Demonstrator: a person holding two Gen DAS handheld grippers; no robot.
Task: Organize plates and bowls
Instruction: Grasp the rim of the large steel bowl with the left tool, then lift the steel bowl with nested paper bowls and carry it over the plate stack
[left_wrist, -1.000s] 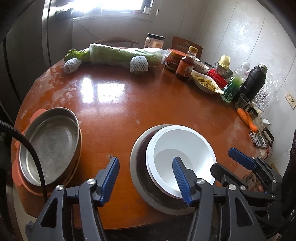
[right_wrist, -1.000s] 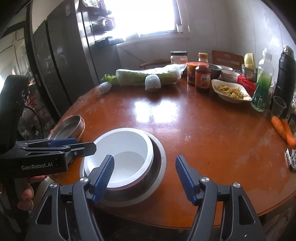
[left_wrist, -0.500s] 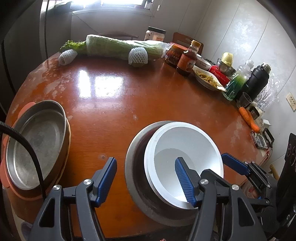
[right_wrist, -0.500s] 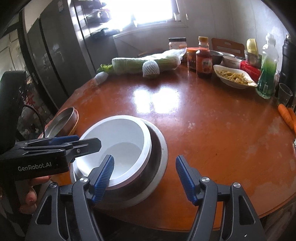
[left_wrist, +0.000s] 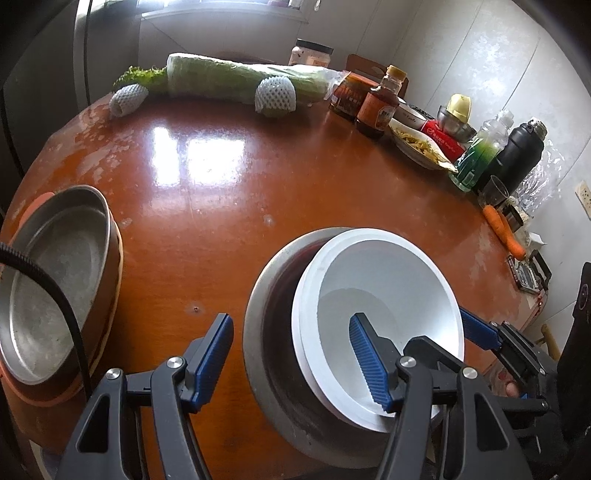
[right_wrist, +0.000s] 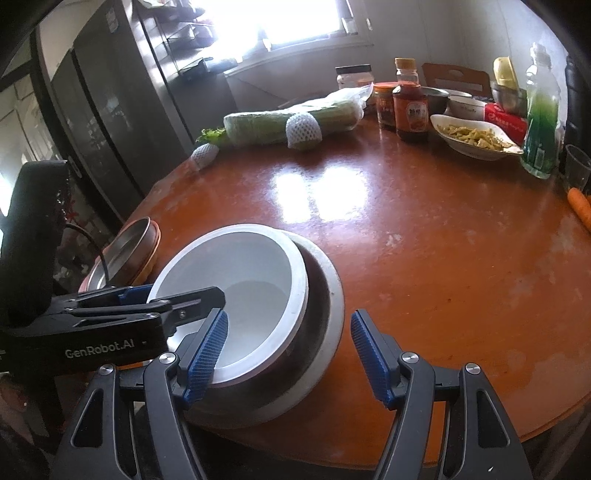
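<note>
2 hand-held grippers — left (left_wrist: 291, 363), right (right_wrist: 290, 356) — gape, unclenched, astride white bowl (left_wrist: 384, 295); carrot (left_wrist: 504, 230) left-view only.

One legible marking: "GenRobot.AI", white lettering on the black body of the left hand-held gripper (right_wrist: 184, 302), seen in the right wrist view just left of the white bowl (right_wrist: 236, 284). Labels on the sauce bottle (right_wrist: 410, 110) and red box (right_wrist: 506, 123) beyond the bowl carry print too small to read.
</note>
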